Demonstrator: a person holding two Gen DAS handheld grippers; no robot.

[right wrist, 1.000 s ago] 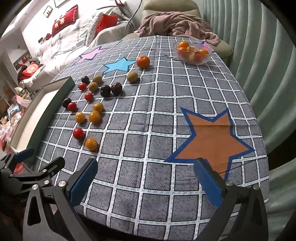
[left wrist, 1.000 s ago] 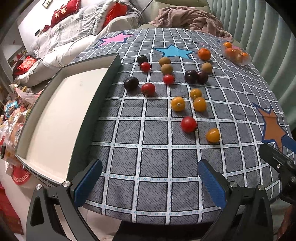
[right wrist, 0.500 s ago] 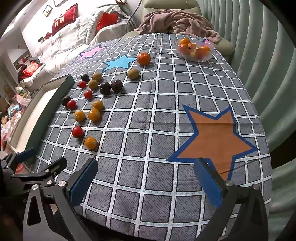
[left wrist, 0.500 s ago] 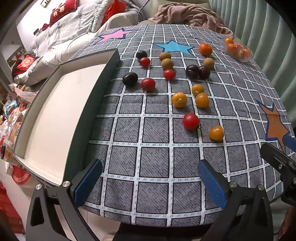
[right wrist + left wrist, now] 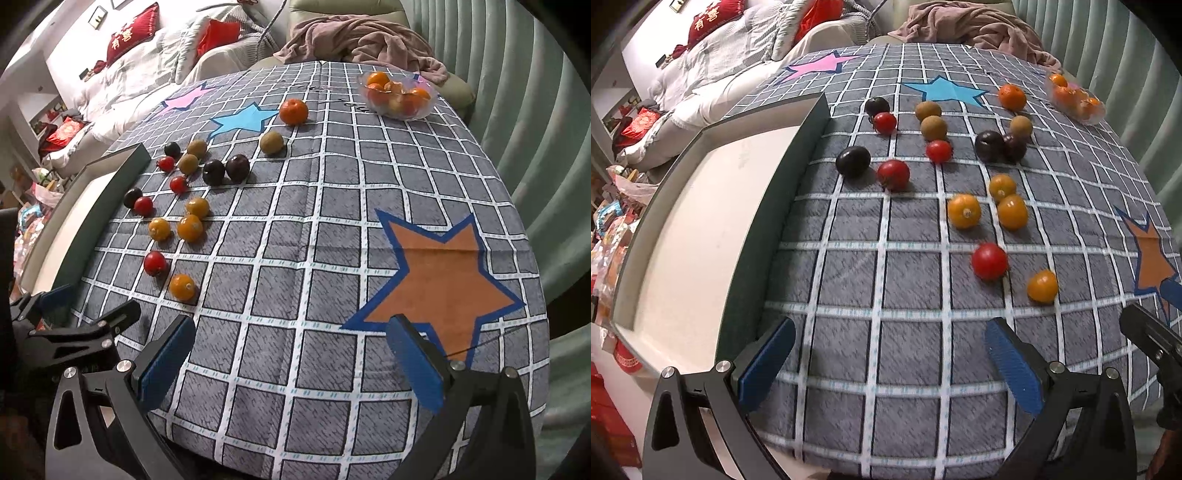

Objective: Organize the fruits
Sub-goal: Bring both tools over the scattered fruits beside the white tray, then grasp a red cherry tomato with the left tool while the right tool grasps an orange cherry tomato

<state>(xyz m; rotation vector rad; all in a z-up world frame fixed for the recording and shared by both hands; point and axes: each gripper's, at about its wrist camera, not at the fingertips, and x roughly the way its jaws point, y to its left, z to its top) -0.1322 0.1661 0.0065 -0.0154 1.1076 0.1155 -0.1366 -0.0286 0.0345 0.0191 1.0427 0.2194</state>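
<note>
At the far left a white tray (image 5: 701, 229) with a dark rim lies along the edge of the table, its grey checked cloth (image 5: 886, 295) printed with coloured stars. The left gripper (image 5: 890, 360) hangs over the near edge beside the tray, fingers spread wide with nothing between them. Loose fruit is scattered just right of the tray: a dark plum (image 5: 853, 161) nearest its wall, a red tomato (image 5: 893, 174) next to it, then three yellow tomatoes (image 5: 964, 211), a nearer red tomato (image 5: 989, 260) and a yellow one (image 5: 1042, 286). Further right the right gripper (image 5: 291, 358) is also wide and empty, near an orange star (image 5: 443, 280). At the far right a clear bowl (image 5: 400, 94) holds oranges
</note>
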